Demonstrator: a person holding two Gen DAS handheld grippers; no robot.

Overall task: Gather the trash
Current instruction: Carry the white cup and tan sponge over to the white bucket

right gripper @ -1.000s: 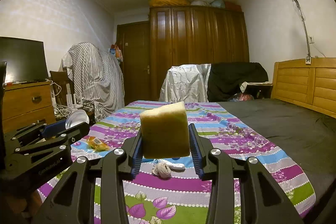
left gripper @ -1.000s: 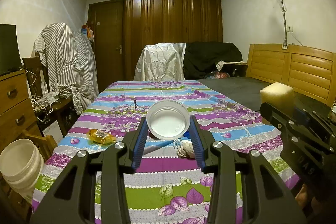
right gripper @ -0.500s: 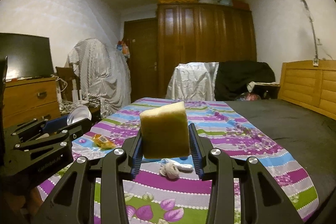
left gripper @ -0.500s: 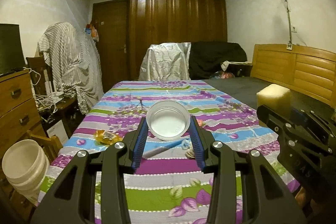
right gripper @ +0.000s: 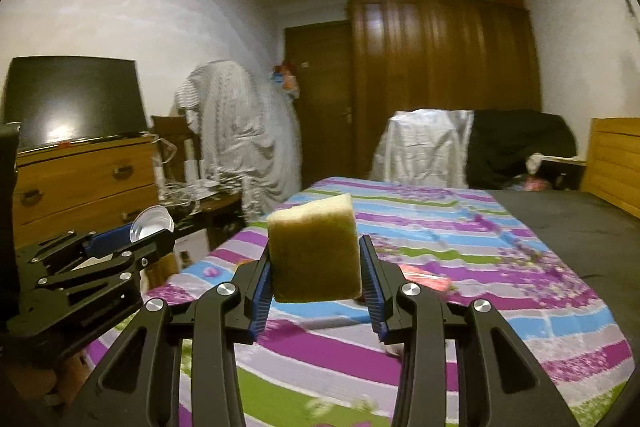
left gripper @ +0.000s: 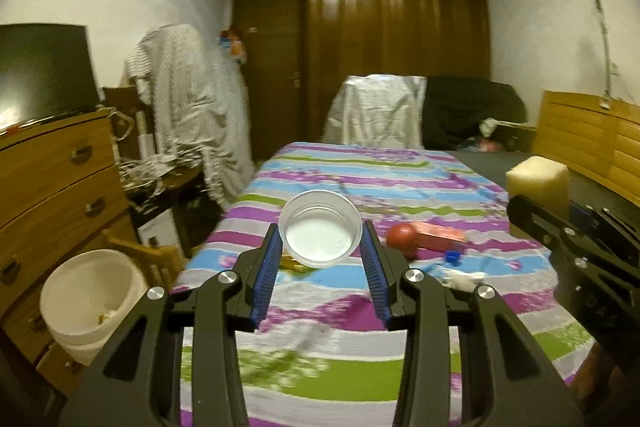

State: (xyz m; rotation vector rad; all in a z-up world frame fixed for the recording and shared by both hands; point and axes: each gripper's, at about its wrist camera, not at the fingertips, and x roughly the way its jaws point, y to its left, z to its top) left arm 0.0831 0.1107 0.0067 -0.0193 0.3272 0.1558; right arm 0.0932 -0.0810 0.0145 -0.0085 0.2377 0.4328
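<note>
Over the near end of the striped bedspread [left gripper: 360, 359], both grippers are held up side by side. The left gripper [left gripper: 320, 259] has its jaws clamped on a clear plastic cup [left gripper: 320, 233], its mouth facing the camera. The right gripper [right gripper: 316, 283] has its jaws clamped on a yellowish sponge [right gripper: 314, 247], which stands upright between the blue pads.

In the left wrist view, a red ball [left gripper: 402, 235] lies on the bedspread touching a red packet [left gripper: 440, 237], with a small blue cap [left gripper: 453, 257] just beside them and a white wad [left gripper: 460, 281] nearer the camera. A yellow wrapper [left gripper: 294, 264] shows partly behind the cup. The view is blurred, so finer detail cannot be told.

Off the bed's left side a white bucket [left gripper: 94, 301] stands on the floor by a wooden dresser [left gripper: 52, 183], with a few scraps inside. A dark screen [right gripper: 76, 99] sits on the dresser.
</note>
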